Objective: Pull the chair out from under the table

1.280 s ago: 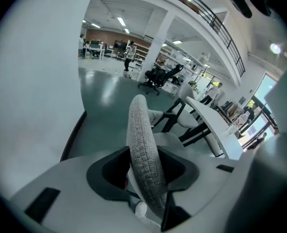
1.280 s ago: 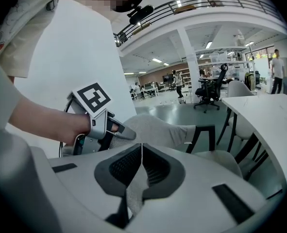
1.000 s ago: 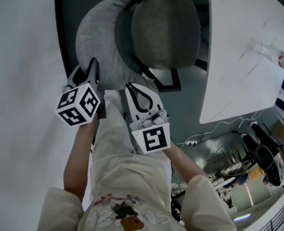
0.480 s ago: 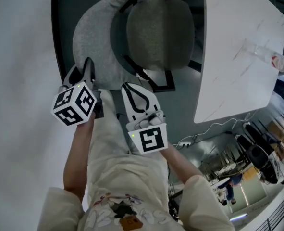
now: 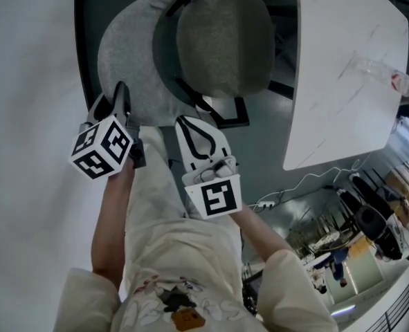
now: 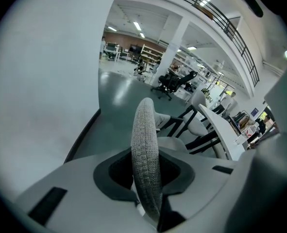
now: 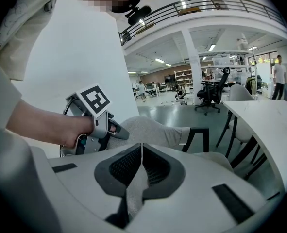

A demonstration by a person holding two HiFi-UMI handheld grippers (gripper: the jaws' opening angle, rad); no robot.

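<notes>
Looking steeply down, the head view takes in one grey fabric chair on the dark floor between two white tables: a plain one at the left and a marble-veined one at the right. The seat sits just beside the marble top's edge. Two grippers work at the chair's curved backrest. The left gripper straddles its near-left rim, and the right gripper has its tips at the lower rim. One clear bottle lies on the marble table, and one white cable trails on the floor near that table's corner.

The left gripper view shows the woven backrest running edge-on between the two jaws, which are clamped on it from either side. The plain table fills the left of the picture. One black office chair stands far off across the hall, and black chair frames crowd under the marble table at the right.

The right gripper view shows that gripper's jaws drawn together, their tips meeting in a thin line at the backrest's rim. A sliver of pale cloth shows in the gap behind the tips — whether it is pinched cannot be told. The left gripper's marker cube and the hand carrying it sit close at the left. One person stands in the distance at the right.
</notes>
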